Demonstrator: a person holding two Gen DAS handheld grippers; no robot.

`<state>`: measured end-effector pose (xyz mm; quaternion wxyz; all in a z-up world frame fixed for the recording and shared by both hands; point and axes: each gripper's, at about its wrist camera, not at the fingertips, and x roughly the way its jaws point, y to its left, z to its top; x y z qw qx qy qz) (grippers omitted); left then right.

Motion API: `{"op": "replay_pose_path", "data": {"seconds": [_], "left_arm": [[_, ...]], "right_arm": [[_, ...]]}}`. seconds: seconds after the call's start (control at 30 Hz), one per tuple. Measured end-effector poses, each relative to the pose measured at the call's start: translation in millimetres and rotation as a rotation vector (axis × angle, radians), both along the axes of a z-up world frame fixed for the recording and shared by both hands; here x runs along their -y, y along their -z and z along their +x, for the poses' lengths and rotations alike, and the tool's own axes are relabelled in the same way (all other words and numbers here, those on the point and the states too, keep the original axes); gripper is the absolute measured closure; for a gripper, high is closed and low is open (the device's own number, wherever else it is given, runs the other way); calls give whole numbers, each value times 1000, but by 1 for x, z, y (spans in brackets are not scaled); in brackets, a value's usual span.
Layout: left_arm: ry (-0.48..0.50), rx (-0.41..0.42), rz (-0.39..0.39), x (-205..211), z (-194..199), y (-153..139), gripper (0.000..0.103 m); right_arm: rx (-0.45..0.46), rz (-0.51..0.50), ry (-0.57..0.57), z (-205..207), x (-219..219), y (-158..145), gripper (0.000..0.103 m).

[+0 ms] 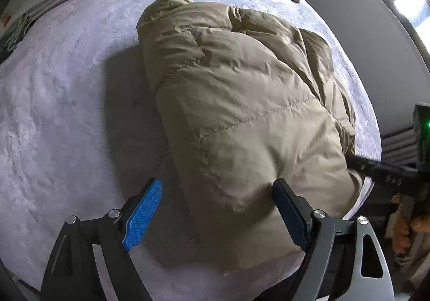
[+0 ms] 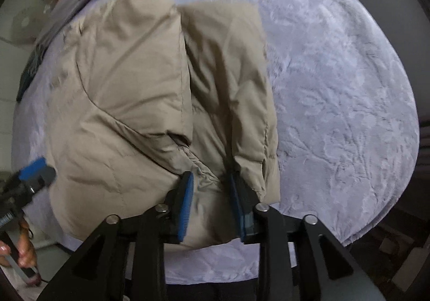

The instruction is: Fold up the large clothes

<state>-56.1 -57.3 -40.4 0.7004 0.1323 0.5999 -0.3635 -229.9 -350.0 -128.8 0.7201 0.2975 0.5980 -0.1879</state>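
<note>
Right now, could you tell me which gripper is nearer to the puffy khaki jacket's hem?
Right. The right gripper has hem fabric of the jacket between its jaws; the left gripper hangs open over the jacket's left edge.

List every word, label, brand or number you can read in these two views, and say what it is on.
None can be read.
Puffer jacket: no legible label or logo; a faint pale mark near its upper right is too small to read.
Blanket: texture only, no text.
Left gripper and right gripper: no markings visible.

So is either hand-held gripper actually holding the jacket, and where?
Left hand-held gripper is open, holding nothing. Right hand-held gripper straddles the jacket hem; grip cannot be told.
</note>
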Motion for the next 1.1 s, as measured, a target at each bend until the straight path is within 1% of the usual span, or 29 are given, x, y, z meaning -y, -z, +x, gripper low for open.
{"op": "replay_pose_path", "data": {"seconds": [0.03, 0.13, 0.17, 0.2, 0.27, 0.3, 0.33, 0.4, 0.47, 0.5, 0.53, 0.57, 0.6, 0.67, 0.7, 0.73, 0.9, 1.0, 1.1], "left_arm": [[2, 6, 0, -3, 0, -2, 18], [-1, 32, -7, -12, 0, -7, 17], [-2, 33, -8, -15, 2, -8, 4], [-4, 33, -11, -18, 2, -9, 0], [-5, 32, -21, -23, 4, -12, 0], [-3, 30, -22, -25, 5, -13, 0], [-3, 32, -22, -26, 6, -13, 0], [-5, 38, -17, -25, 6, -14, 0], [-11, 37, -16, -23, 6, -14, 0], [-13, 35, -16, -22, 7, -13, 0], [-20, 32, -16, -20, 9, -13, 0], [-25, 33, -14, -18, 10, -12, 0], [-34, 36, -9, -16, 11, -12, 0], [-55, 31, -4, -11, 15, -12, 0], [-64, 23, -8, -9, 17, -12, 0], [-77, 11, -17, -7, 21, -12, 0], [-140, -48, -63, 2, 43, -6, 0], [-179, -107, -91, 7, 56, 8, 0], [-186, -166, -110, 14, 66, 24, 0]], "right_arm": [[13, -10, 10, 0, -2, -6, 60], [41, -26, 32, 0, -13, -15, 51], [41, -26, 39, 0, -17, -16, 50], [40, -27, 44, -1, -20, -17, 50], [35, -32, 62, -4, -23, -18, 49], [35, -34, 69, -6, -24, -19, 47], [38, -34, 75, -9, -29, -19, 43], [51, -32, 80, -12, -28, -24, 39], [57, -38, 79, -18, -28, -31, 39], [58, -38, 78, -19, -20, -39, 39], [63, -37, 79, -19, -15, -42, 35], [76, -34, 81, -18, -11, -46, 30], [85, -33, 81, -17, -6, -46, 20], [122, -26, 73, -15, 6, -50, 19], [121, -18, 64, -13, 14, -48, 18], [117, -8, 56, -10, 21, -44, 14], [142, 77, 35, 3, 61, -25, 13], [160, 152, 14, 12, 86, -10, 13], [181, 213, 5, 18, 103, 4, 13]]}}
